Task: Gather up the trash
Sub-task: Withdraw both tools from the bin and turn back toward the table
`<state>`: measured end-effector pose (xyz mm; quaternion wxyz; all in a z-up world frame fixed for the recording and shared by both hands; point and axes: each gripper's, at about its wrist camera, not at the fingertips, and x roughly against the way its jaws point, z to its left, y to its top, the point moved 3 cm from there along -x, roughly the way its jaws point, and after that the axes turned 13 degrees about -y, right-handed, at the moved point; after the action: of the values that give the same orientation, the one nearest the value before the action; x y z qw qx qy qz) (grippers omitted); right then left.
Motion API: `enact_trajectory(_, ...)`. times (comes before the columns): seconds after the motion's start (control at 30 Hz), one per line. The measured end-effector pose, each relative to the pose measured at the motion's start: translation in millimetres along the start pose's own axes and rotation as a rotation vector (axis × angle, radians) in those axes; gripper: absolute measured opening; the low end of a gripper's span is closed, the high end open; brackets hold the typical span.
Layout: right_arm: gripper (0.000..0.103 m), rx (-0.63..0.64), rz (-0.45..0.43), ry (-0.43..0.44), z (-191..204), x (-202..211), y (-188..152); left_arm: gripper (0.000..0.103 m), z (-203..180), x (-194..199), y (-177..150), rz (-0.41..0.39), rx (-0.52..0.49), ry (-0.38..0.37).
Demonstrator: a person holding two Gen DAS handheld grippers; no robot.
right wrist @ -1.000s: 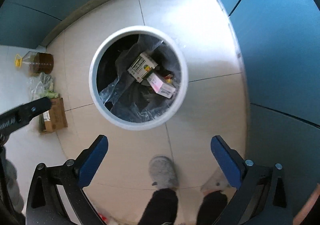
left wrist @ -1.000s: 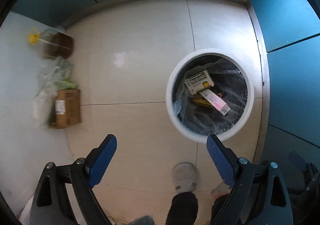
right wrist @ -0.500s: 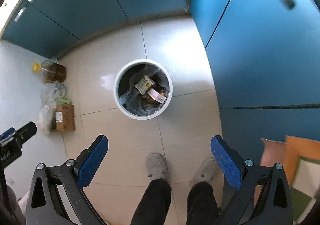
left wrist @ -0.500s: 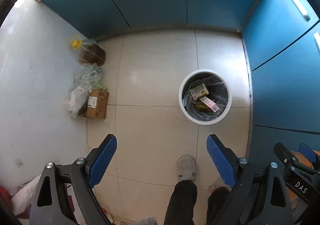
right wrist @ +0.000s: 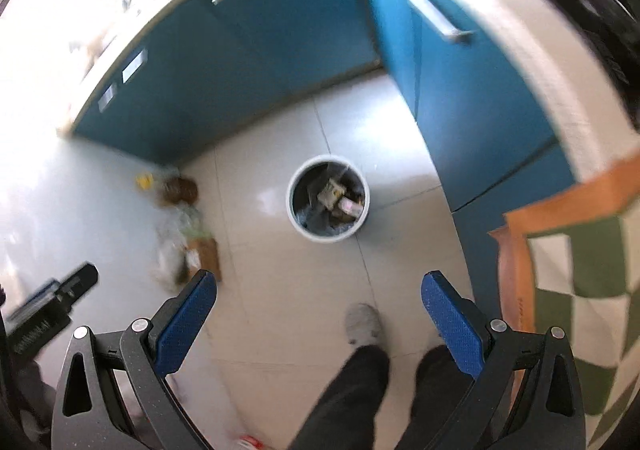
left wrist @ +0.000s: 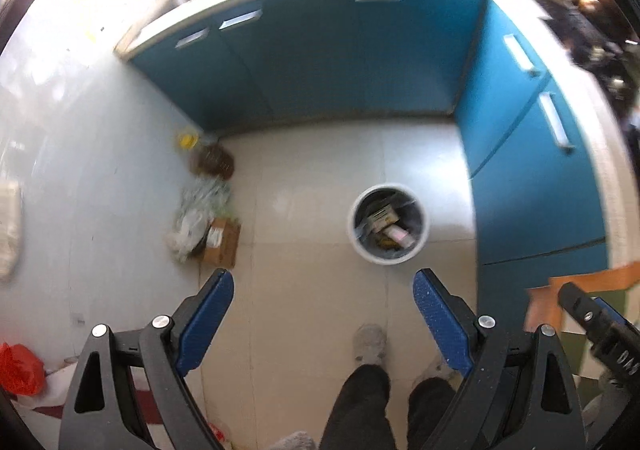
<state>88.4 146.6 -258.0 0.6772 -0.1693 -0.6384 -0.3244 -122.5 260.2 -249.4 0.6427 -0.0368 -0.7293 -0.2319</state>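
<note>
A round white trash bin (left wrist: pixel 425 238) (right wrist: pixel 297 224) with a dark liner stands on the tiled floor far below both grippers. Inside it lie a green-and-white carton (left wrist: pixel 383 216) (right wrist: pixel 331 195) and a pink-and-white packet (left wrist: pixel 398 235) (right wrist: pixel 349 207), among other scraps. My left gripper (left wrist: pixel 323 302) is open, high above the floor, with nothing between its blue pads. My right gripper (right wrist: pixel 319 304) is open and empty too. Each gripper's tip shows at the other view's edge.
Blue cabinets (left wrist: pixel 340 62) with a pale counter line the back and right. By the left wall sit an oil bottle (left wrist: pixel 210 162), plastic bags (left wrist: pixel 196 214) and a cardboard box (left wrist: pixel 221 244). The person's legs and grey slippers (left wrist: pixel 370 342) stand below. A checked cloth (right wrist: pixel 580 282) lies at right.
Both grippers have risen well away from the bin, which now looks much smaller. The cabinets' tops, the counter and the checked cloth have come into view. Both stayed open.
</note>
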Motion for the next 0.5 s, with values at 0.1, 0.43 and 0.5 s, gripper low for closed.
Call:
enact_trajectory(0.1, 0.103, -0.089, -0.052, -0.011, -57.7, 39.1, 10.2, 0.091, -63.6, 13.8, 2.5, -0.01, -0.096, -0.068)
enact_trajectory(0.43, 0.103, -0.496, -0.061, -0.281, -350.3, 110.1, -54.7, 0.092, -346.4, 4.3, -53.0, 0.137, -0.549, -0.322)
enact_trajectory(0.5, 0.103, -0.569, -0.026, -0.299, -389.1, 105.2, -81.9, 0.092, -391.6, -8.7, -74.4, 0.197, -0.63, -0.345)
